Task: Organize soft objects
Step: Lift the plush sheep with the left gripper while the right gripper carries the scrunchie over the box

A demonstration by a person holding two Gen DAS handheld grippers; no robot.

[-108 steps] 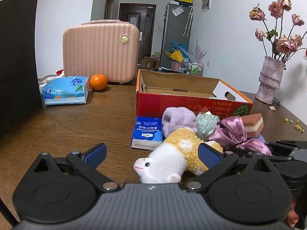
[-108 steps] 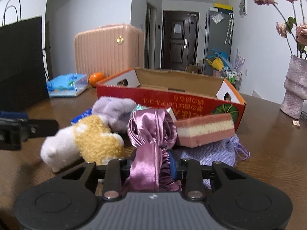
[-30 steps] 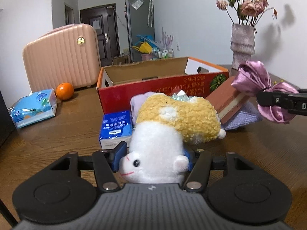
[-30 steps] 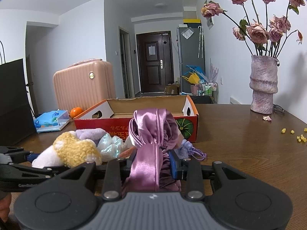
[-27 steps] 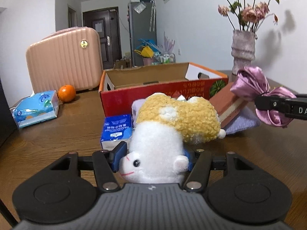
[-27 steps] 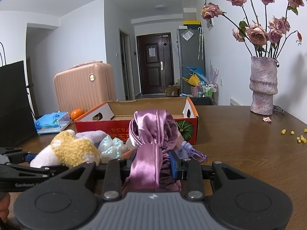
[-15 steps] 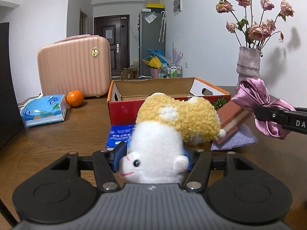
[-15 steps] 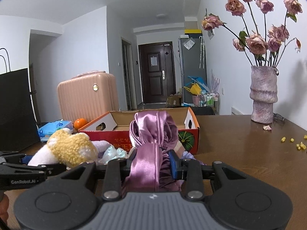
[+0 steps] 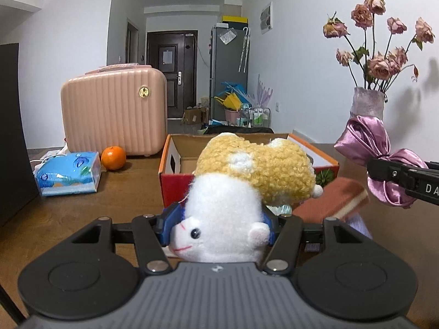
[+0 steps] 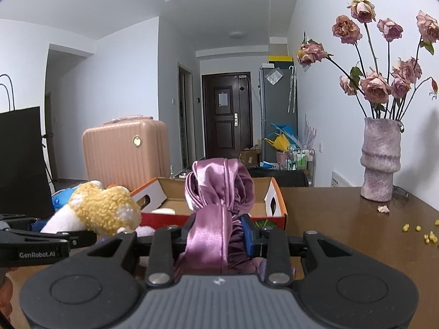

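Plush toy (image 9: 236,189) is clamped in the left gripper (image 9: 218,223) jaws and satin bow (image 10: 216,208) in the right gripper (image 10: 216,235) jaws, both raised above the bench (image 10: 343,219), presumably to clear the near wall of the box (image 10: 274,200).

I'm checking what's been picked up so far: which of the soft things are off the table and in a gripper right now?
Two: the white-and-yellow plush toy, clamped in the left gripper, and the purple satin bow, clamped in the right gripper.

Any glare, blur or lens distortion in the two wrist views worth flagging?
Left wrist: sharp, even indoor light, vase flowers throw soft wall shadows; plush toy crisp. Right wrist: strong fisheye bend with dark corner vignette, satin scrunchie shows sheen highlights, no motion blur.
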